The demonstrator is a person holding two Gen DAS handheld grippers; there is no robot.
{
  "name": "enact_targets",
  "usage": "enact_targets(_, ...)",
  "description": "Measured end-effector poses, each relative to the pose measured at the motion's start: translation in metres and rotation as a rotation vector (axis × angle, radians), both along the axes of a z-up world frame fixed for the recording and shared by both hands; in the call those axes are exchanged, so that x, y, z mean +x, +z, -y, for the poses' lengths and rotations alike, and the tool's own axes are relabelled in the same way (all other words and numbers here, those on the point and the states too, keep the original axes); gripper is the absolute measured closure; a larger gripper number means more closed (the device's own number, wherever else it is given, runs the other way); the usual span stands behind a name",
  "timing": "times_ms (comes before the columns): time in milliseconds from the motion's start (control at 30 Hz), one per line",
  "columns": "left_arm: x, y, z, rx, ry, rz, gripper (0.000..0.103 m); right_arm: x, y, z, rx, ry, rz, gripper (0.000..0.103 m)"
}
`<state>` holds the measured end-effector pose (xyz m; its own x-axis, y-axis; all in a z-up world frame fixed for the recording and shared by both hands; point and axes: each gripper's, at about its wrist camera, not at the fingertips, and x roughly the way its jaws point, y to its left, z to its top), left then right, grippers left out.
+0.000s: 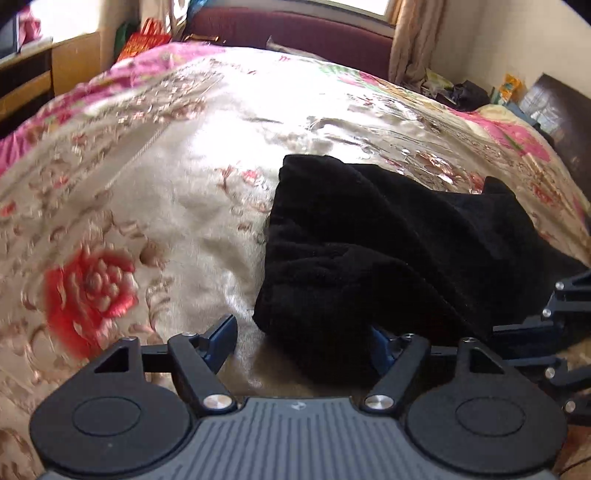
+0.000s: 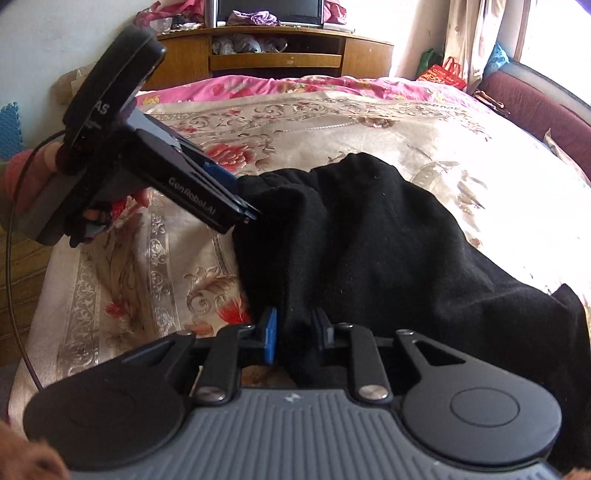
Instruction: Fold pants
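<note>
Black pants (image 1: pixel 369 251) lie bunched on a floral bedspread (image 1: pixel 166 192). In the left wrist view my left gripper (image 1: pixel 303 339) stands open, its left finger bare and its right finger hidden under the near edge of the pants. In the right wrist view the left gripper (image 2: pixel 247 210) touches the left edge of the pants (image 2: pixel 369 240). My right gripper (image 2: pixel 295 332) is shut on a fold of the pants at their near edge. The right gripper also shows at the right edge of the left wrist view (image 1: pixel 546 332).
The bed (image 2: pixel 332 122) fills both views. A maroon sofa (image 1: pixel 295 29) stands behind it by a window and curtain. A wooden TV cabinet (image 2: pixel 273 55) stands at the far end. Bags and clutter (image 1: pixel 469 92) sit in the corner.
</note>
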<state>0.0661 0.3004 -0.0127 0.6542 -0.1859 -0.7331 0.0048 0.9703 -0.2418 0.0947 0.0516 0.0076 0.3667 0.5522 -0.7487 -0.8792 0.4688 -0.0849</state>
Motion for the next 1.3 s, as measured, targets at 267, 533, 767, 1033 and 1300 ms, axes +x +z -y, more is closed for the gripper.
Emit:
enact_targets(267, -0.003, -0.001, 0.016, -0.054, 0.021, 0.007, 0.01, -0.019, -0.01, -0.018, -0.023, 0.095, 0.125, 0.065)
enact_targets(533, 0.009, -0.007, 0.026, -0.057, 0.082, -0.017, 0.006, -0.003, -0.022, -0.03, -0.039, 0.078, 0.125, 0.063)
enact_targets(767, 0.021, -0.004, 0.031, -0.054, 0.153, 0.011, 0.046, 0.011, -0.036, -0.055, -0.042, 0.021, 0.125, 0.053)
enact_targets(1033, -0.001, -0.001, 0.01, -0.102, 0.173, 0.026, 0.06, 0.011, -0.034, -0.084, -0.038, 0.003, 0.06, 0.076)
enact_targets(1300, -0.03, 0.008, -0.02, -0.052, 0.255, 0.021, 0.061, -0.003, -0.028, -0.121, 0.007, 0.043, 0.005, 0.078)
